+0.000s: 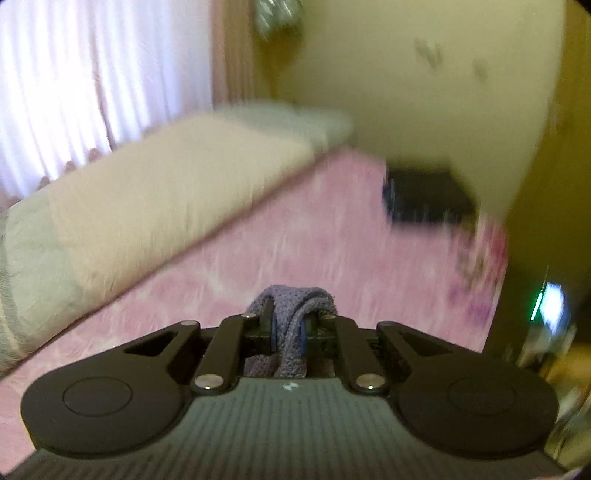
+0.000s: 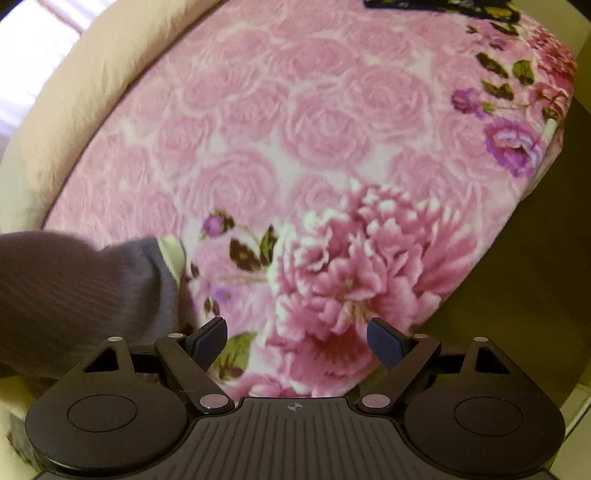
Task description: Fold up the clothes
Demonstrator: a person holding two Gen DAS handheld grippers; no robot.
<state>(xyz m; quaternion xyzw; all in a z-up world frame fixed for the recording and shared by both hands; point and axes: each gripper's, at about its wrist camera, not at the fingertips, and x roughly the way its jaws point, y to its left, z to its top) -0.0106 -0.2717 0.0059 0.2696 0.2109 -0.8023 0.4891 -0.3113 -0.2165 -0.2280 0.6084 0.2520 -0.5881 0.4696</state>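
My left gripper is shut on a bunched fold of a grey-purple knit garment and holds it above the pink floral bedspread. The view is blurred by motion. My right gripper is open and empty, low over the bedspread. The same garment hangs at the lower left of the right wrist view, just left of my left fingertip. A dark folded pile lies on the far part of the bed, and its edge shows in the right wrist view.
A long cream bolster runs along the bed's left side under a white curtain. The bed's right edge drops to a dark floor. A lit screen stands at the right.
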